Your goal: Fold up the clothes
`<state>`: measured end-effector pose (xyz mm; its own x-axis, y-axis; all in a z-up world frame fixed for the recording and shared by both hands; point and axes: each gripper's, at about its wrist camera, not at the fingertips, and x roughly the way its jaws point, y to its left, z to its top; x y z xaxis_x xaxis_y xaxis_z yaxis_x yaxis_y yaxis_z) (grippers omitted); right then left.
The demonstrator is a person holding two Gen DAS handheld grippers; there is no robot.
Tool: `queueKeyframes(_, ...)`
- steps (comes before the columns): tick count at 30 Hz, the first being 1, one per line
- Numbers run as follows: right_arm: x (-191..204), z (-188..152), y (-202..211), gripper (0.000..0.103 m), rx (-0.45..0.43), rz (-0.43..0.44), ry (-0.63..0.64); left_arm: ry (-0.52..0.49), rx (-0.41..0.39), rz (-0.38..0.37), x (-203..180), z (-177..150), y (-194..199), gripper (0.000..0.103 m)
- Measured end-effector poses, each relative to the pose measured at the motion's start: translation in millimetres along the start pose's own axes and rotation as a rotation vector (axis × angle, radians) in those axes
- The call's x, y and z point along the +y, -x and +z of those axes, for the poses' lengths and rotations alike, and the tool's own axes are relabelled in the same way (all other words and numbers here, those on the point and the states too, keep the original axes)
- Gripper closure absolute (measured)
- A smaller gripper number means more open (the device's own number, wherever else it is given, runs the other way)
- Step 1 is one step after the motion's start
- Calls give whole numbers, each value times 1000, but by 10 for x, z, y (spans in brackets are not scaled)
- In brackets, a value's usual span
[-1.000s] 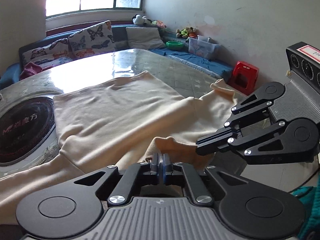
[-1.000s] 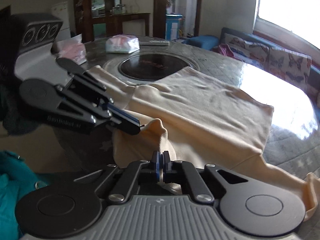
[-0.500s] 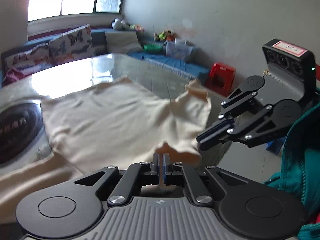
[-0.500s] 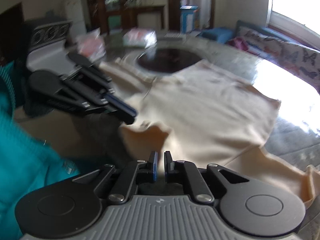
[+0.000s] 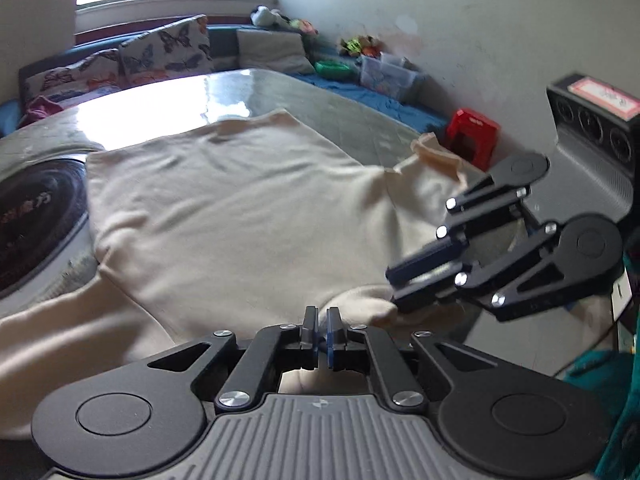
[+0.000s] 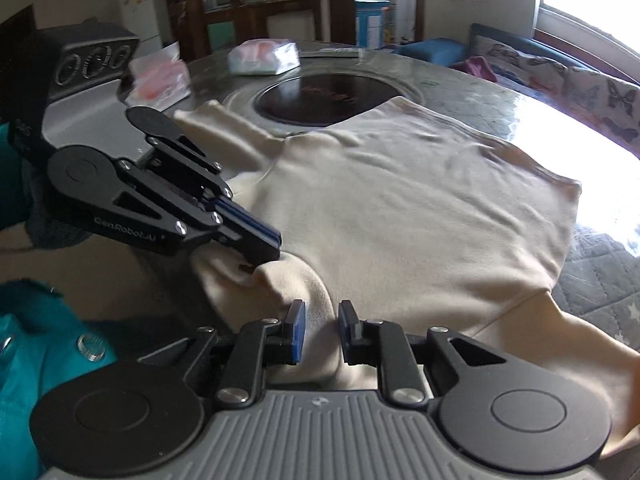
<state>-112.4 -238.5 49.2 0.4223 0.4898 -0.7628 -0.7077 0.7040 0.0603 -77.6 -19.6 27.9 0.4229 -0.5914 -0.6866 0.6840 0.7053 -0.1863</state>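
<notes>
Black claw (image 6: 320, 332), blue pads, seemingly teal sleeve (image 6: 40, 360).

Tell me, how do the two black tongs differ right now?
The left tongs have their jaws nearly together; the right tongs stand apart, having just been opening. The right tongs have the cream top bunched loosely in the gap; whether the left tongs grip cloth is unclear. Both point down at the top's near edge, side by side.
</notes>
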Motion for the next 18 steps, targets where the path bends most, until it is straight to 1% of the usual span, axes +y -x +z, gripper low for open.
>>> queueKeyframes(2,0,11,53,82,2,19,-2,15,-6,-8,35,18,25,98)
queueKeyframes(3,-13,20,77,78,-4,21,-3,28,-20,2,74,53,45,98)
queueKeyframes(4,-25,29,102,76,-10,22,-5,41,-36,13,121,96,66,97)
queueKeyframes(7,-169,115,170,75,-54,-41,-30,109,-94,84,329,273,96,96)
queueKeyframes(11,-471,195,111,71,-101,-147,-110,207,-160,165,646,447,46,95)
queueKeyframes(14,-684,203,-14,70,-110,-194,-169,266,-157,197,852,466,-58,95)
queueKeyframes(16,-762,185,-74,70,-107,-213,-199,288,-134,219,938,410,-114,95)
queueKeyframes(18,-854,118,-141,70,-85,-236,-228,311,-112,240,999,328,-129,95)
